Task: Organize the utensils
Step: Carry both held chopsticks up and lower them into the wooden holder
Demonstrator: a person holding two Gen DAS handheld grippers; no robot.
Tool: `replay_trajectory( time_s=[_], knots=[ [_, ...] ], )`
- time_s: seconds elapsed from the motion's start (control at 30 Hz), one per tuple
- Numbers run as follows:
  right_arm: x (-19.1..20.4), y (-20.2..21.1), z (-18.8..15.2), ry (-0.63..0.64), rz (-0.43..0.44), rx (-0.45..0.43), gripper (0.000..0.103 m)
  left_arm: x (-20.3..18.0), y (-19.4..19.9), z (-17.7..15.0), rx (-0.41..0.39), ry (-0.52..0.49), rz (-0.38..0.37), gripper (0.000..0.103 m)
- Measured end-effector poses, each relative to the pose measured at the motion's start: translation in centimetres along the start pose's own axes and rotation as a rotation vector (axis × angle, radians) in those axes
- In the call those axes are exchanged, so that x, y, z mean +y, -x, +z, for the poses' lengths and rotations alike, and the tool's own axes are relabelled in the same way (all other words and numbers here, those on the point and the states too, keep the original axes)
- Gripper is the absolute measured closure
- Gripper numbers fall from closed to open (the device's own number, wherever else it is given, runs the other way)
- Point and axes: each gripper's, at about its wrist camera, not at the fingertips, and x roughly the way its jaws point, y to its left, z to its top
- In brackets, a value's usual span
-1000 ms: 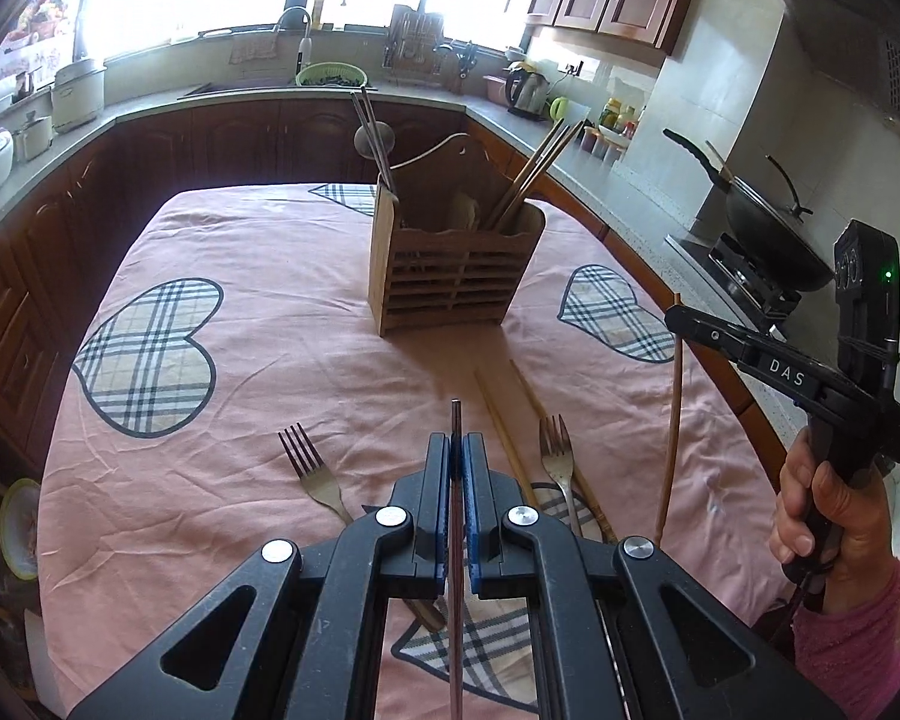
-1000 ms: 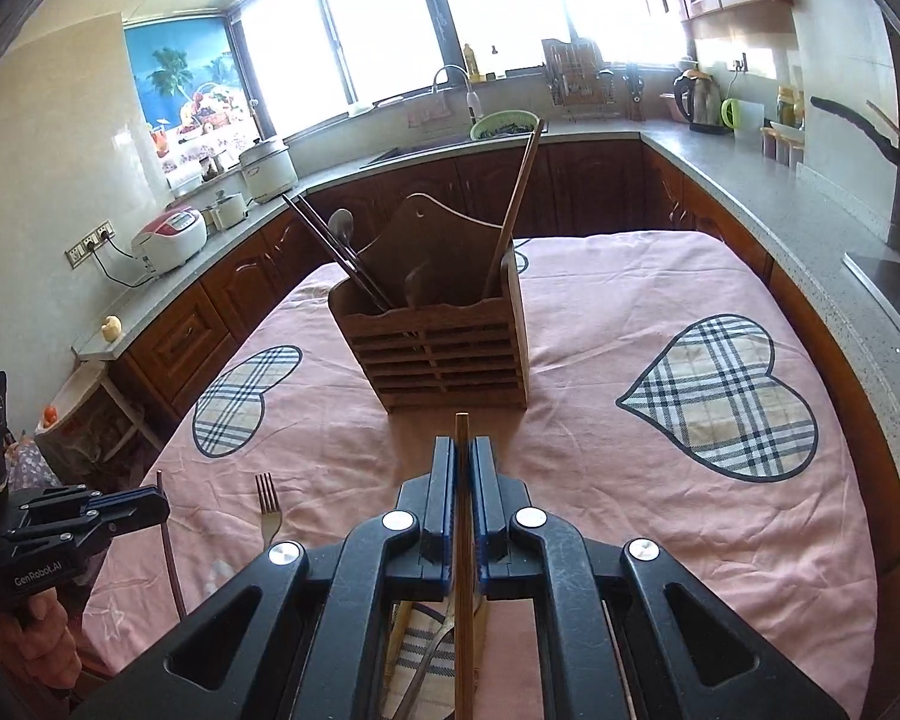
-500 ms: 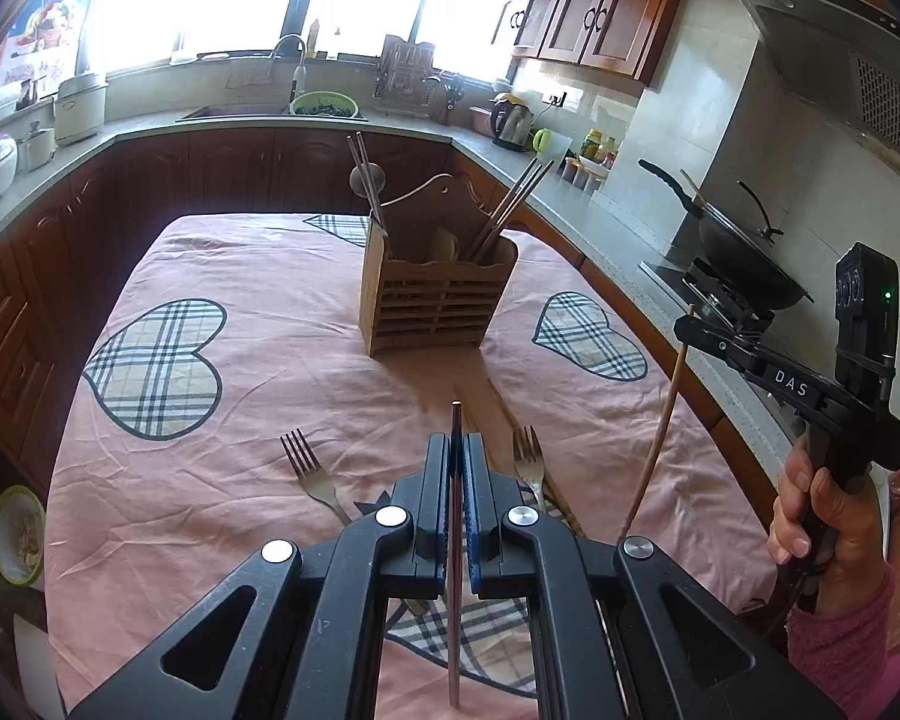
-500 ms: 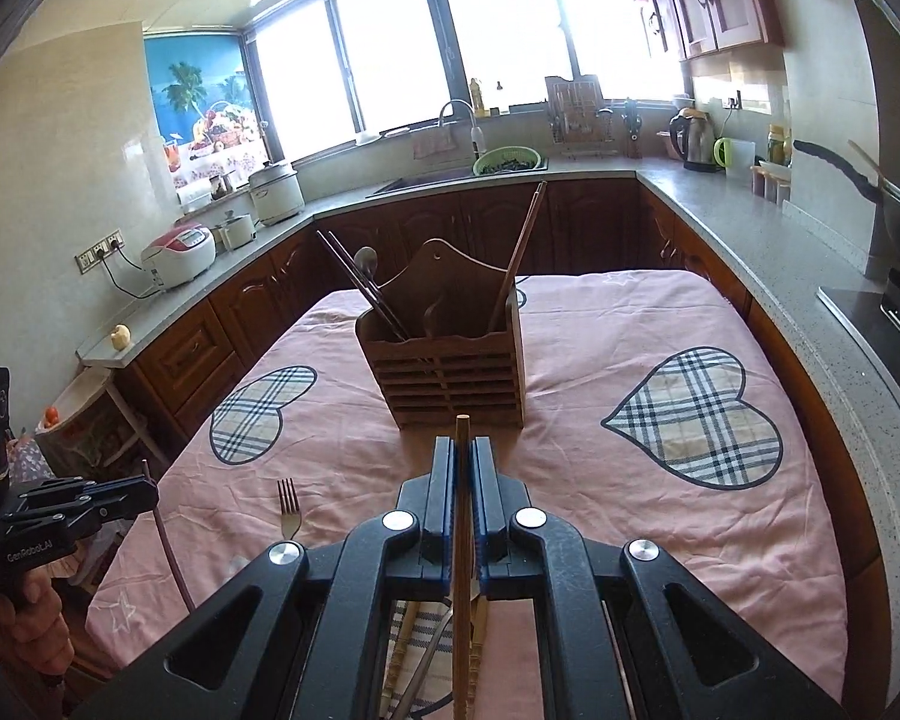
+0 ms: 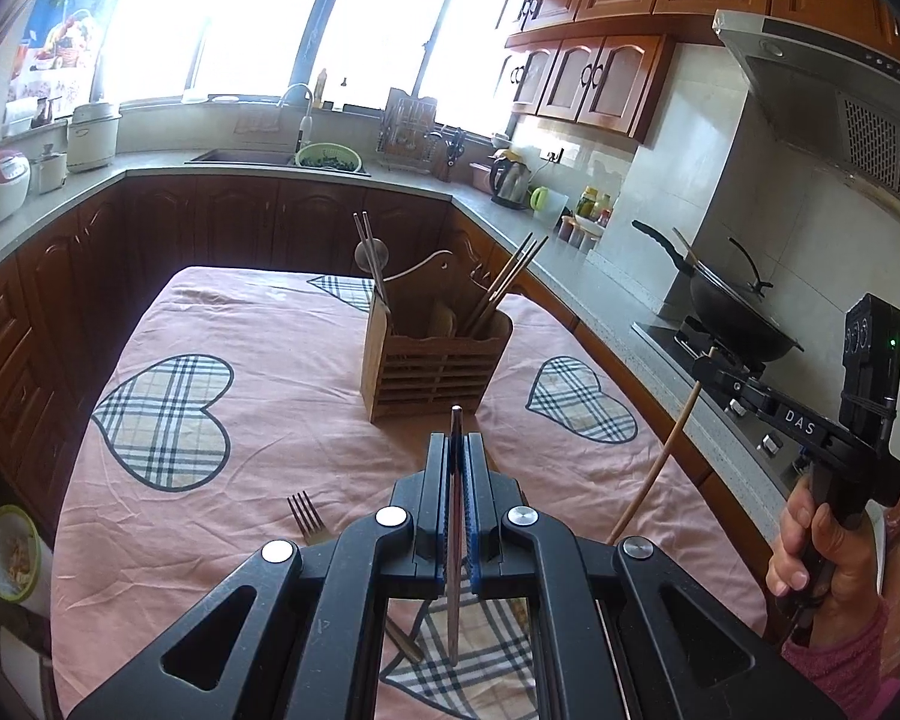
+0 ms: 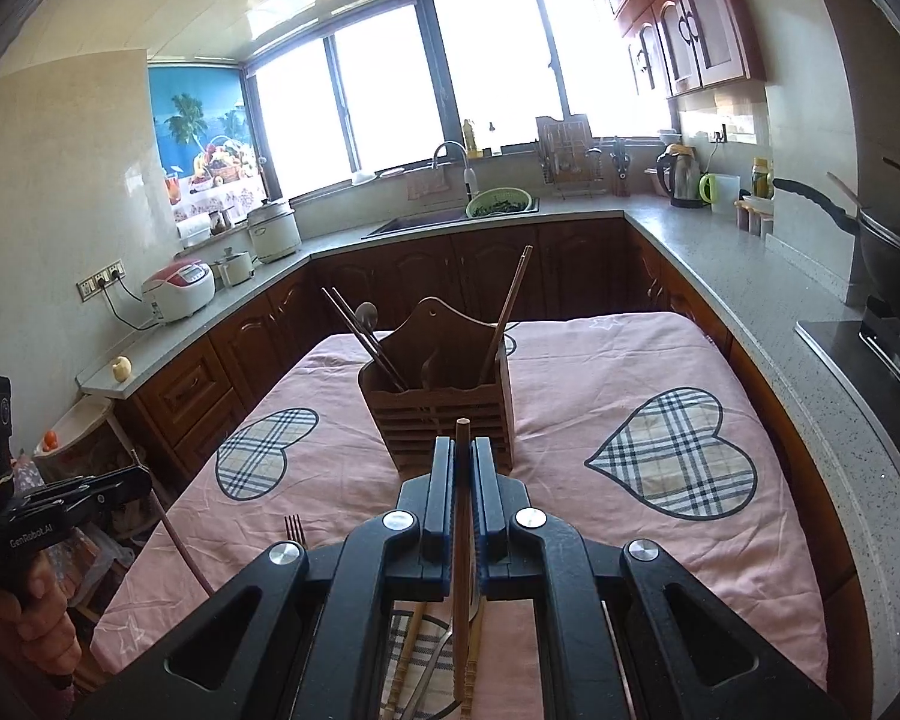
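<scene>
At the far left of the right wrist view, the left gripper (image 6: 132,474) comes in from the edge, held by a hand (image 6: 30,606), with a thin dark chopstick (image 6: 183,546) slanting down from its tip toward the pink tablecloth (image 6: 570,360). In its own view the left gripper (image 5: 457,450) is pressed together on that chopstick (image 5: 455,516), which runs straight along the gap between the blue pads and pokes out a little past the fingertips.

A fork (image 5: 306,519) lies on the tablecloth (image 5: 270,324) just left of this claw and below its tip. Straight ahead of the claw, well apart from it, stands the wooden utensil holder (image 5: 435,369), upright, with slats across its front. Dark chopsticks and a spoon lean out of its left end; wooden chopsticks lean out of its right end.

To the right, the right gripper (image 5: 705,369) is held by a hand (image 5: 822,546) in a pink sleeve. A pale wooden chopstick (image 5: 654,474) hangs slanting down from its tip. In its own view the right gripper (image 6: 463,456) pinches this wooden chopstick (image 6: 462,540) between closed pads, the end sticking out just past the fingertips. The utensil holder (image 6: 444,414) stands directly ahead of that claw. Below the claw, more chopsticks lie on the cloth.
</scene>
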Motion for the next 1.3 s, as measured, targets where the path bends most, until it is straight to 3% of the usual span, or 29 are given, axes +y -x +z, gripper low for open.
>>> replay_trajectory(
  time_s=[0.57,1.07,1.3],
  knots=[
    [-1.0,-1.0,3.5,-0.054,-0.018,-0.113,0.098,1.1,-2.0,3.7,-0.115,0.01,0.02,0.101],
    [-1.4,-4.6,10.2,-0.086,0.007,-0.223,0.098,1.3,-6.1,10.4,-0.276,-0.028,0.042,0.101],
    [-2.4,-7.2,13.7,-0.119,0.002,-0.277,0.098,1.7,-9.8,12.5,-0.34,-0.037,0.071,0.1]
  ],
)
